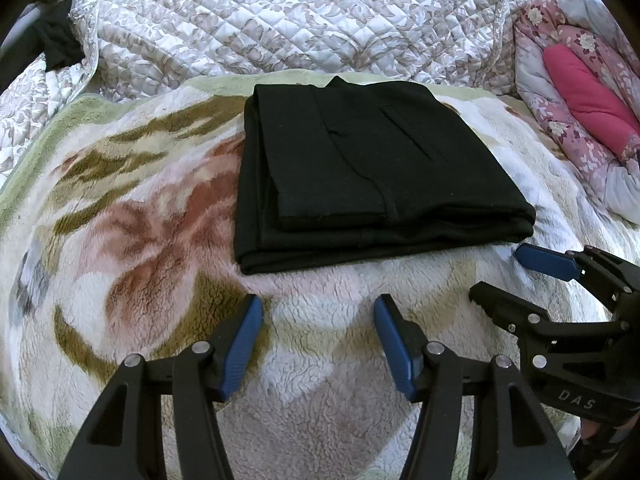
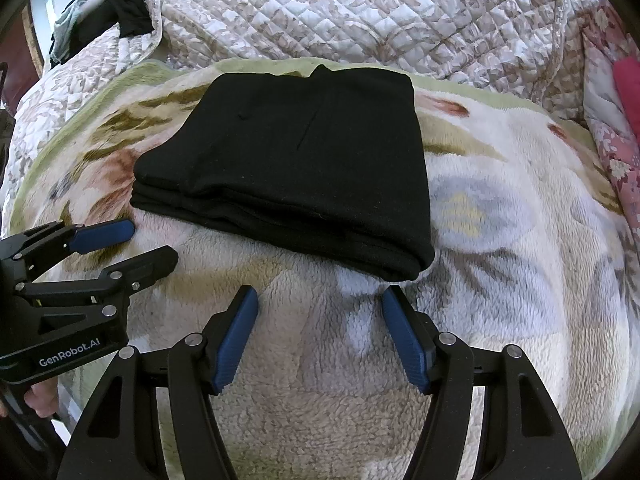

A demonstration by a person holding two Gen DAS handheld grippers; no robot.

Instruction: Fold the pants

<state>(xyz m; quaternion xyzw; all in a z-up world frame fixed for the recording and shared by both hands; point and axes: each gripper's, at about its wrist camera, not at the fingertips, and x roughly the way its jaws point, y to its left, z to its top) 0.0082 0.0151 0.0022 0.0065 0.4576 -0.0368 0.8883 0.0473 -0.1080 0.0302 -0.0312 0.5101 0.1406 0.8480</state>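
Note:
The black pants [image 1: 368, 168] lie folded into a compact layered rectangle on a fluffy floral blanket [image 1: 132, 216]. They also show in the right wrist view [image 2: 296, 168]. My left gripper [image 1: 318, 304] is open and empty, just short of the stack's near edge. My right gripper [image 2: 320, 296] is open and empty, close to the stack's near right corner. Each gripper shows in the other's view: the right one [image 1: 496, 276] at the right edge, the left one [image 2: 154, 242] at the left edge, both with jaws apart.
A quilted floral bedspread [image 1: 280, 16] is bunched up behind the blanket. A pink floral comforter [image 1: 576, 92] lies at the right. Dark clothes [image 2: 128, 8] hang at the far left.

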